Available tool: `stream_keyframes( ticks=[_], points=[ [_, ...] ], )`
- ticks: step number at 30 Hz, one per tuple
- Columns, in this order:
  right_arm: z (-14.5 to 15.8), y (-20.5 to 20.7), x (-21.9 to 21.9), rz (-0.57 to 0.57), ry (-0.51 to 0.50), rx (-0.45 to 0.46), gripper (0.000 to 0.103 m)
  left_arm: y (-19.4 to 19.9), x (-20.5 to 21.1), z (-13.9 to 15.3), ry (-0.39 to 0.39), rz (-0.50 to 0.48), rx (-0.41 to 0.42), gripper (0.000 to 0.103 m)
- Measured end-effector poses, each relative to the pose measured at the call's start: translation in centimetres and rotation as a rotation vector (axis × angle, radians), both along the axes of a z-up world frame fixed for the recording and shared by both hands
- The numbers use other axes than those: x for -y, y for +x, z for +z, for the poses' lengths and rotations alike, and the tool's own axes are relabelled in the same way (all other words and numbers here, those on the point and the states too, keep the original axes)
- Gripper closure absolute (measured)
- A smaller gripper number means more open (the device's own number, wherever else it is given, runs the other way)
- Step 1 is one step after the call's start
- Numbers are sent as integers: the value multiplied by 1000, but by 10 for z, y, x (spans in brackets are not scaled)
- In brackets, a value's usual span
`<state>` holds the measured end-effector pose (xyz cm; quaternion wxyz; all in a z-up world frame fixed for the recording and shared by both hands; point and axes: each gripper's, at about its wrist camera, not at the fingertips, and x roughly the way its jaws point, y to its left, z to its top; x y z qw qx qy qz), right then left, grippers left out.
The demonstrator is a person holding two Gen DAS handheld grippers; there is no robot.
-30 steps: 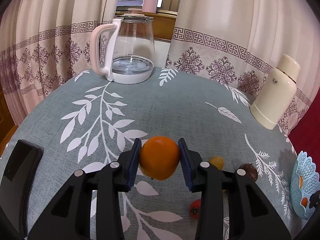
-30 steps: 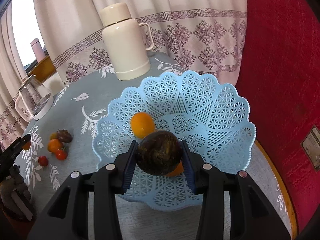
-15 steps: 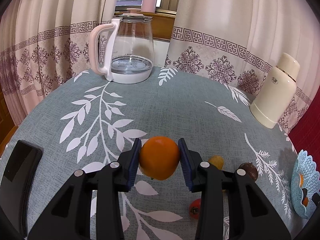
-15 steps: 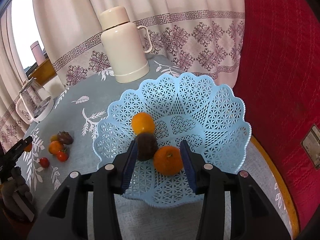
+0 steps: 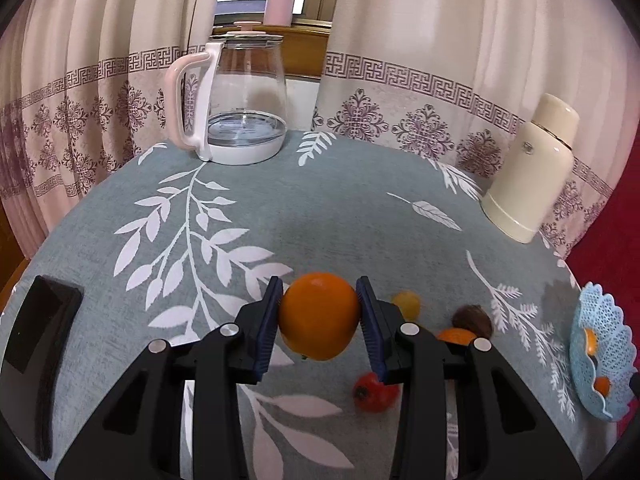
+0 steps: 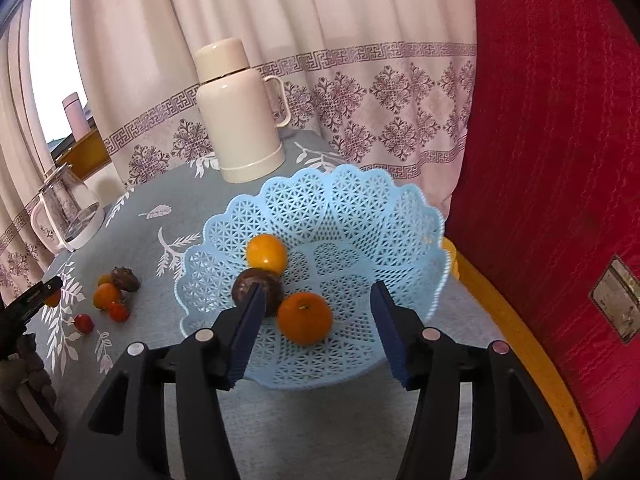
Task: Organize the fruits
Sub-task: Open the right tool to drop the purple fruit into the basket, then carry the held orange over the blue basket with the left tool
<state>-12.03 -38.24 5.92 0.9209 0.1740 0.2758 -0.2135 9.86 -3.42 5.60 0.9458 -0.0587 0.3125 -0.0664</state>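
Note:
My left gripper (image 5: 319,320) is shut on an orange (image 5: 319,316) and holds it above the table. Below it lie a small yellow fruit (image 5: 407,303), a dark brown fruit (image 5: 473,318), another orange fruit (image 5: 456,335) and a red tomato (image 5: 374,392). My right gripper (image 6: 316,330) is open and empty, just above the near side of the blue lattice basket (image 6: 360,204). In the basket lie a yellow-orange fruit (image 6: 266,253), a dark brown fruit (image 6: 256,286) and an orange (image 6: 305,318). The basket also shows in the left wrist view (image 5: 608,332).
A glass kettle (image 5: 236,96) stands at the table's far edge. A cream thermos (image 5: 528,172) stands at the far right. A black flat device (image 5: 36,356) lies at the left edge. A red padded wall (image 6: 560,160) is right of the basket. Loose fruits (image 6: 108,300) lie left of the basket.
My right gripper opened and let go of the dark brown fruit, which now lies in the basket. It has drawn back a little. The left gripper still holds the orange.

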Motion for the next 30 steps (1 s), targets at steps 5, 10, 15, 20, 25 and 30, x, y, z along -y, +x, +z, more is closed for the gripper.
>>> stream_keyframes(
  ticks=[5, 10, 15, 20, 25, 30],
  points=[
    [4, -10, 11, -23, 2, 29, 47, -17, 11, 10, -17, -33, 2, 64],
    [7, -14, 20, -19, -20, 33, 47, -37, 39, 24, -33, -110, 14, 64],
    [9, -17, 29, -16, -32, 46, 43, -55, 75, 33, -36, -198, 25, 64],
    [9, -17, 33, -10, -28, 66, 42, -72, 118, 35, -20, -298, 19, 64],
    [7, -18, 38, -17, -16, 81, 42, -85, 155, 34, -6, -383, 11, 64],
    [4, -22, 45, -30, 8, 86, 42, -97, 193, 30, 26, -468, 10, 64]
  ],
)
